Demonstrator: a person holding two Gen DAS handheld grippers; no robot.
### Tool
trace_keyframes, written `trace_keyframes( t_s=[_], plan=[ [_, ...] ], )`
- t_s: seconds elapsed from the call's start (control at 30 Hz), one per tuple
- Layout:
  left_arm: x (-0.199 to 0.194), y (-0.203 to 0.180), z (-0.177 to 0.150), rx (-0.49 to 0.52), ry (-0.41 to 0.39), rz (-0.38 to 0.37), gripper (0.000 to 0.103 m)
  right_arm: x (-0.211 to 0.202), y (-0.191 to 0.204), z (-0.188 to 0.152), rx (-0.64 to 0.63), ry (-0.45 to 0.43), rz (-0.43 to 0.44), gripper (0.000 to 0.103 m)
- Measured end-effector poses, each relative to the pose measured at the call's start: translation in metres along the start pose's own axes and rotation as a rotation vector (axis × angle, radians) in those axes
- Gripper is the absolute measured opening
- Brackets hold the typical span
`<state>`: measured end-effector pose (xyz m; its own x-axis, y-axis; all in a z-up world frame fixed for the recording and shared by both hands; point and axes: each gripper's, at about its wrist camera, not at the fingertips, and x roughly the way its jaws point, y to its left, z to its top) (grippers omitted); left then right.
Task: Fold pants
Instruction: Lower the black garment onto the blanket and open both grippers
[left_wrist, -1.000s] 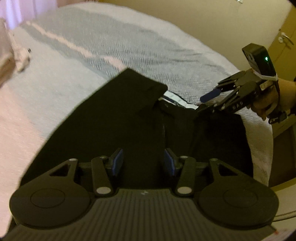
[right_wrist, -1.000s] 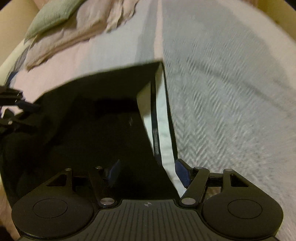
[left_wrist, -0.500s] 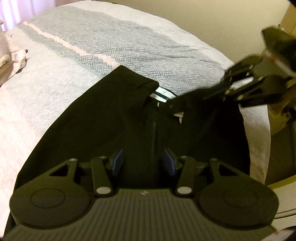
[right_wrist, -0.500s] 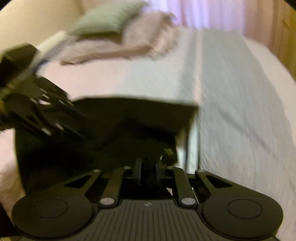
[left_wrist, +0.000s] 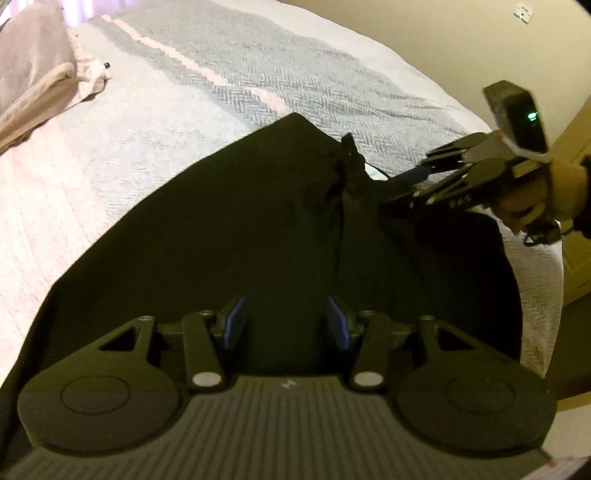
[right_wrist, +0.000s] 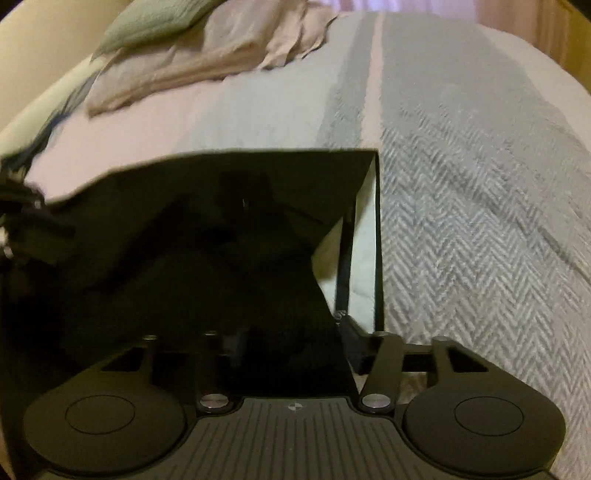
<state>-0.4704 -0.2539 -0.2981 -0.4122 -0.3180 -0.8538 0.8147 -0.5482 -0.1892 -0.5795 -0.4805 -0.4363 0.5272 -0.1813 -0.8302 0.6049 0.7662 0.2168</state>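
Black pants lie spread on the bed, and a small bunched tip of cloth sticks up at their far edge. My left gripper hovers open over the near part of the pants, with nothing between its blue pads. My right gripper, held by a hand, reaches in from the right at the pants' far right edge. In the right wrist view the right gripper is open, the pants lie under and between its fingers, and thin black strips run along their right edge.
A grey herringbone bedcover with a pale stripe spreads around the pants. Pillows and crumpled bedding sit at the head of the bed. The bed's edge, a wall and a wooden door are on the right. The left gripper shows at that view's left edge.
Half a second ago the right gripper was shut on the pants' waist; it is open now. The white lining seen earlier at the waist is covered by black cloth. The left gripper stayed open.
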Motion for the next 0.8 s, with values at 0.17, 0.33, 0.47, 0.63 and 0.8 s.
trace_keyframes(
  t_s=[0.17,0.33,0.47,0.63,0.8],
  plan=[
    [0.005,0.000,-0.003,-0.017,0.000,0.010,0.043,0.009,-0.016,0.020,-0.070,-0.032,0.086,0.055],
    [0.005,0.005,-0.004,-0.051,-0.005,0.035,0.043,0.034,-0.026,0.033,-0.034,-0.016,0.268,0.055],
    [0.001,0.010,-0.004,-0.059,-0.001,0.060,0.043,0.025,-0.035,0.039,0.051,0.014,0.283,0.019],
    [-0.005,0.007,0.003,-0.037,-0.006,0.062,0.043,-0.033,-0.040,0.042,0.120,-0.028,0.183,0.002],
    [-0.001,-0.013,0.028,0.031,-0.047,0.013,0.043,-0.089,-0.057,0.043,0.153,-0.076,0.018,0.002]
  ],
)
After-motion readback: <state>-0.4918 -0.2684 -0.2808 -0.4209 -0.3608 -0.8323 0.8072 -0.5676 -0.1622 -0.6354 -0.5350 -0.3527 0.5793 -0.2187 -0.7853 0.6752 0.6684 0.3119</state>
